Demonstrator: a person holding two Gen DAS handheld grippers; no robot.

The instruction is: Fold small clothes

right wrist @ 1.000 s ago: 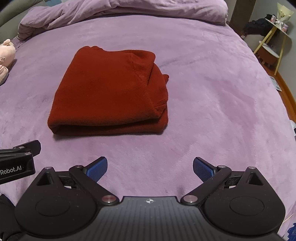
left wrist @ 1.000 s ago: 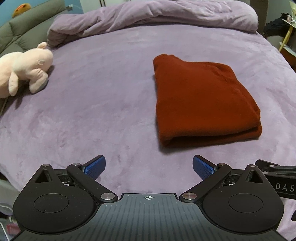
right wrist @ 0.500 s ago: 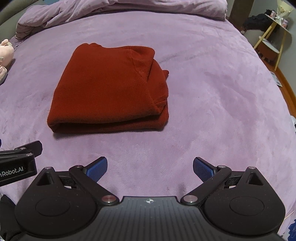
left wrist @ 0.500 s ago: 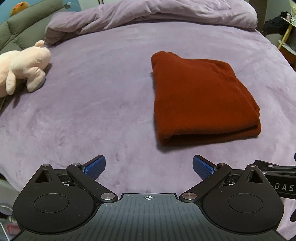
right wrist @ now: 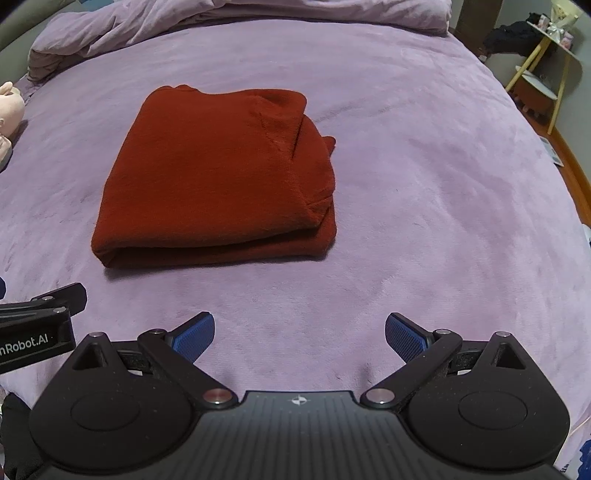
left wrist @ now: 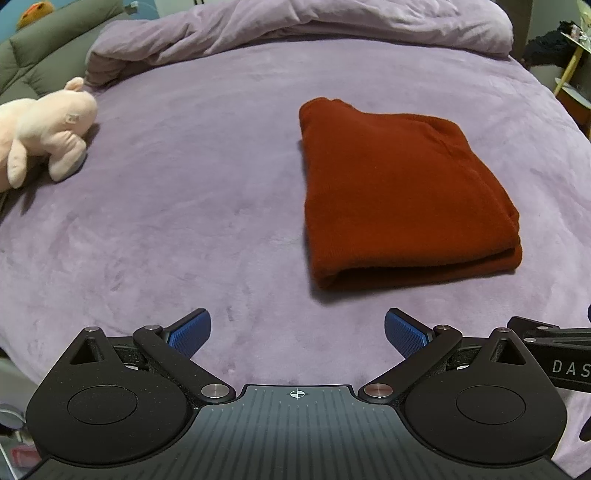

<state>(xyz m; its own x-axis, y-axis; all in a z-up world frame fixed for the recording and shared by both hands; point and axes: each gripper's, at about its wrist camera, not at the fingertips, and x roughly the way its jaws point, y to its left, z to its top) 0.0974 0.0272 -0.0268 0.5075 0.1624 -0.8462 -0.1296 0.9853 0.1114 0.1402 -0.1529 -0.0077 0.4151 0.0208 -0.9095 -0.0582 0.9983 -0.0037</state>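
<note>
We hold both grippers low over the bed, side by side, and neither touches anything. Our left gripper has its blue fingers spread wide with nothing between them; ahead of it and off to its right lies the sweater, well apart from the fingertips. The sweater is rust red, folded into a thick squarish packet, lying flat on the purple bed cover with its layered open edge turned toward us.

Our right gripper is spread just as wide and also grips nothing — from it the sweater sits ahead and to the left, again well clear of the fingers. On the sweater's right side, as this gripper sees it, a few folds bunch and stick out a little past the top layer.

A pink plush toy lies far to the left of the left gripper, apart from the sweater. Beyond the sweater, at the far end of the bed, a purple duvet is heaped in a rumpled ridge. Far right of the right gripper, off the bed, stands a small yellow-legged shelf.
</note>
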